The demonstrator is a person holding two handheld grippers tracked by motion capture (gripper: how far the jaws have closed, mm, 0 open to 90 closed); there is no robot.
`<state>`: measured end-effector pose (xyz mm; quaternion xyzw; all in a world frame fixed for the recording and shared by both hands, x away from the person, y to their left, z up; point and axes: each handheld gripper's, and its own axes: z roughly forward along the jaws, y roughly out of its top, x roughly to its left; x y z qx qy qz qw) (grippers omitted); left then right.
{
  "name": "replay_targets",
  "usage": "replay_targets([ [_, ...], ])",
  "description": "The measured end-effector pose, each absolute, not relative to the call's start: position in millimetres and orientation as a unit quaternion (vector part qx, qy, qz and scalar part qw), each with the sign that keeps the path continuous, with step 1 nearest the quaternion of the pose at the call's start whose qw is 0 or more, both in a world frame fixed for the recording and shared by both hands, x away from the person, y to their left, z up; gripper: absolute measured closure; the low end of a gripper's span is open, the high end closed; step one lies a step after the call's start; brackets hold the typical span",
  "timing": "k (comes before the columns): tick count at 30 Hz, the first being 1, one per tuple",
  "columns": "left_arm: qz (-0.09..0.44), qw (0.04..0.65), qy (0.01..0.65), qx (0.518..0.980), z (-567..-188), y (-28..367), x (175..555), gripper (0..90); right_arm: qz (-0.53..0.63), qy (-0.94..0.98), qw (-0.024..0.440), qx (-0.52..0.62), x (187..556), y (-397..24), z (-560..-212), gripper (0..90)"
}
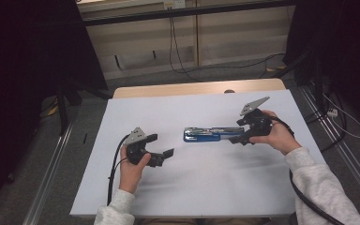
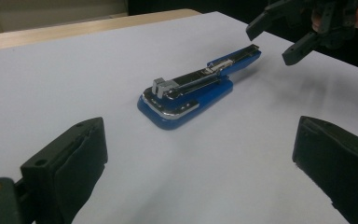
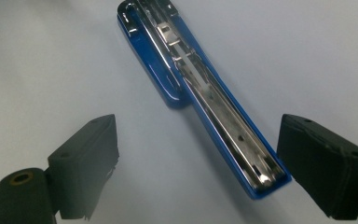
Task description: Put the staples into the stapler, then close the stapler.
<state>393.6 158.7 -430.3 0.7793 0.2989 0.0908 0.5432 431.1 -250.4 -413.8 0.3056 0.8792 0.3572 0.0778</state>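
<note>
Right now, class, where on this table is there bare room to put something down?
Bare: the white table in front of the stapler, and the far strip behind it. Crowded: the stapler's right end, by the right gripper.

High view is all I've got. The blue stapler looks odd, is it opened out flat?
Observer: Yes. In the left gripper view the stapler lies swung open, metal staple channel facing up.
Operator: Right gripper on it yet?
Observer: No. In the right gripper view the right gripper has its jaws wide apart, straddling the stapler's near end without touching.
Operator: And the left one?
Observer: The left gripper is open too, short of the stapler's wide end, bare table between.
</note>
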Motion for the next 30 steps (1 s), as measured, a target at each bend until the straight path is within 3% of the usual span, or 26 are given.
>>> replay_targets([
  [16,0.102,0.518,0.329,0.783,-434,142,413,4.7,0.346,0.874,0.1,0.327,408,-276,-416,11.9],
  [19,0.091,0.512,0.349,0.78,-433,138,419,7.7,0.351,0.867,0.106,0.337,405,-281,-417,16.1],
  [22,0.099,0.509,0.358,0.777,-436,136,425,14.5,0.349,0.863,0.111,0.347,404,-284,-416,21.9],
  [23,0.102,0.507,0.363,0.775,-437,136,427,27.8,0.354,0.858,0.111,0.356,402,-287,-416,26.6],
  [25,0.114,0.498,0.366,0.778,-439,136,429,31.7,0.357,0.856,0.109,0.357,401,-289,-416,28.3],
  [27,0.11,0.493,0.379,0.776,-442,135,433,50.3,0.351,0.854,0.117,0.365,397,-292,-415,43.3],
  [28,0.109,0.489,0.382,0.777,-443,135,435,50.3,0.351,0.854,0.117,0.365,397,-292,-415,43.3],
  [29,0.111,0.482,0.378,0.782,-443,134,437,59.2,0.338,0.856,0.129,0.369,395,-294,-416,49.4],
  [30,0.11,0.475,0.382,0.785,-443,133,438,59.2,0.338,0.856,0.129,0.369,395,-294,-416,49.4],
])
